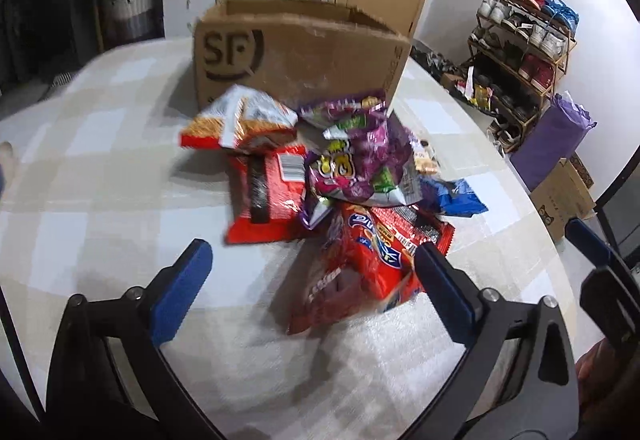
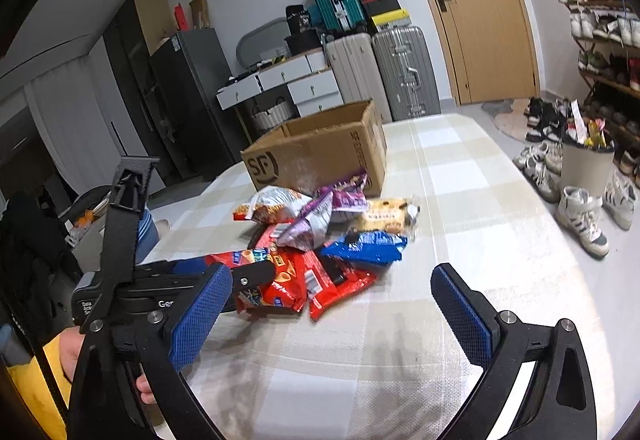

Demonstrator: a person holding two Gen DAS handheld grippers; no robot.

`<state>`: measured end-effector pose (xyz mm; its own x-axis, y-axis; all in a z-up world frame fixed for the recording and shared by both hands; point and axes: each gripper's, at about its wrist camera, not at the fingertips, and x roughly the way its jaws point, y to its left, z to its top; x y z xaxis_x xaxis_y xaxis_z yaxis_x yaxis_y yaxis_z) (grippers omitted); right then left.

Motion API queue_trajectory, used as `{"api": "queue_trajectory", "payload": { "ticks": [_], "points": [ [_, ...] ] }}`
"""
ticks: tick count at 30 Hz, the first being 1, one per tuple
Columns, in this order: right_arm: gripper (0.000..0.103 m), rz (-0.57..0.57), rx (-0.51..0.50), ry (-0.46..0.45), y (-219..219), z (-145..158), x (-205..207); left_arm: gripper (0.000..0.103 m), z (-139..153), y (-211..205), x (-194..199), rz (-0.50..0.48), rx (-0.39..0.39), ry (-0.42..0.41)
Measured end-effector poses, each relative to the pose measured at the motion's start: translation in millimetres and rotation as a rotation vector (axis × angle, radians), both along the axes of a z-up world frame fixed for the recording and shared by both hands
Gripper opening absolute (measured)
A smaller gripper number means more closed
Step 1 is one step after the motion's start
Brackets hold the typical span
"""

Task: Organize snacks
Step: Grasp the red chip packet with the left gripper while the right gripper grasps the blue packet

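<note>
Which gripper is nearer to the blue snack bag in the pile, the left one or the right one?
Probably the left. The left gripper is open at the pile's near edge, behind red packets, with the blue snack bag beyond them. The right gripper is open, farther back over bare tablecloth.

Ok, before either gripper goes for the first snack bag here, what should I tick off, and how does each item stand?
1. Left gripper open, holding nothing: ok.
2. Right gripper open, holding nothing: ok.
3. Brown cardboard SF box open-topped, upright on the checked tablecloth: ok.
4. Box has room inside: cannot tell, its interior is mostly hidden.
5. Snacks separated for a clean single pick: not ok; the purple foil bag overlaps the red packets.
6. Blue snack packet reachable at the pile's edge: ok.
</note>
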<state>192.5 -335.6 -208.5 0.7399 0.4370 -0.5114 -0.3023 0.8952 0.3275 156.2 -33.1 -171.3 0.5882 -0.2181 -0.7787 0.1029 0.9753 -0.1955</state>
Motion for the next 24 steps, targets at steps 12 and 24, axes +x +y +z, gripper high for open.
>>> {"api": "queue_trajectory", "payload": {
  "ticks": [12, 24],
  "points": [
    [0.101, 0.006, 0.022, 0.088, -5.2, -18.2, 23.0, 0.044, -36.9, -10.2, 21.4, -0.084, -0.093, 0.057],
    [0.101, -0.018, -0.025, 0.192, -0.5, -23.0, 69.6, 0.041, -40.3, 8.5, 9.6, -0.083, -0.168, 0.063]
  ]
}}
